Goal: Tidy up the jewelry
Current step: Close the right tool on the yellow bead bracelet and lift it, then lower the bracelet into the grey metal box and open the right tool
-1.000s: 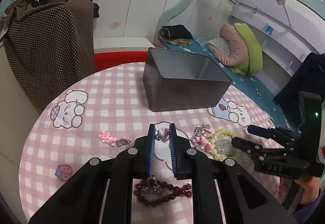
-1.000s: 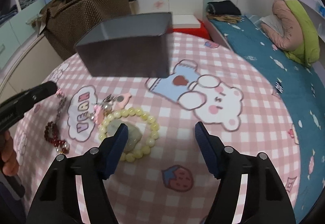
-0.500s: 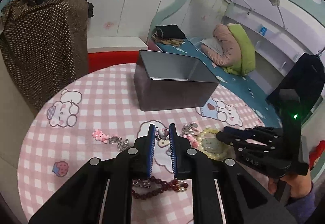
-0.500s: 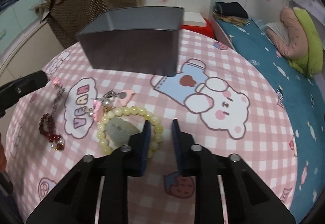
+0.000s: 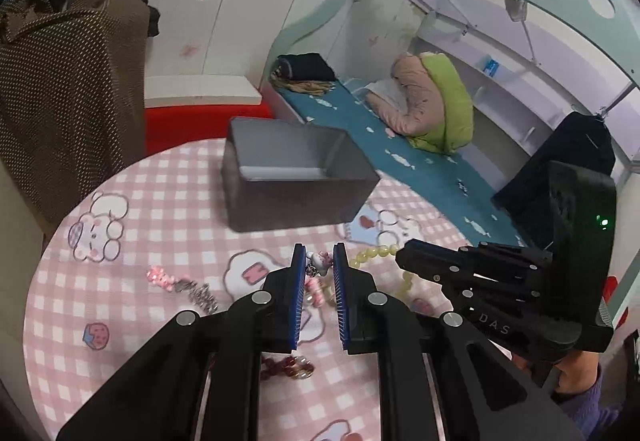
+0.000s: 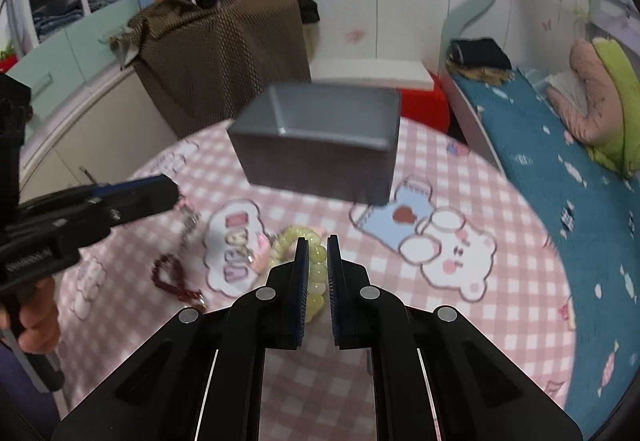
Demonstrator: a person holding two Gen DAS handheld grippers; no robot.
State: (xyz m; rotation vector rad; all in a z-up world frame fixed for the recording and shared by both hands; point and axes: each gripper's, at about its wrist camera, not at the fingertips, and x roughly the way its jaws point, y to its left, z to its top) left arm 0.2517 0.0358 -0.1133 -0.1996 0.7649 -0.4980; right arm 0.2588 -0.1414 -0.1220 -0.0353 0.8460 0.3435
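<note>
The frames of both grippers hid part of the pink checked tablecloth (image 5: 168, 201). The left gripper (image 5: 320, 265), tilted downward, pinched a small charm (image 5: 319, 260) on a chain; its dark red bead bracelet (image 5: 286, 365) hung blurred below, half covered. The right gripper (image 6: 318, 253), also angled down, had its jaws pressed onto the yellow-green bead bracelet (image 6: 316, 273), whose smooth round beads curled left of the pads. A pink keychain (image 5: 176, 283) lay further left. Beyond stood the open grey rectangular box (image 6: 320, 145), motion-blurred.
</note>
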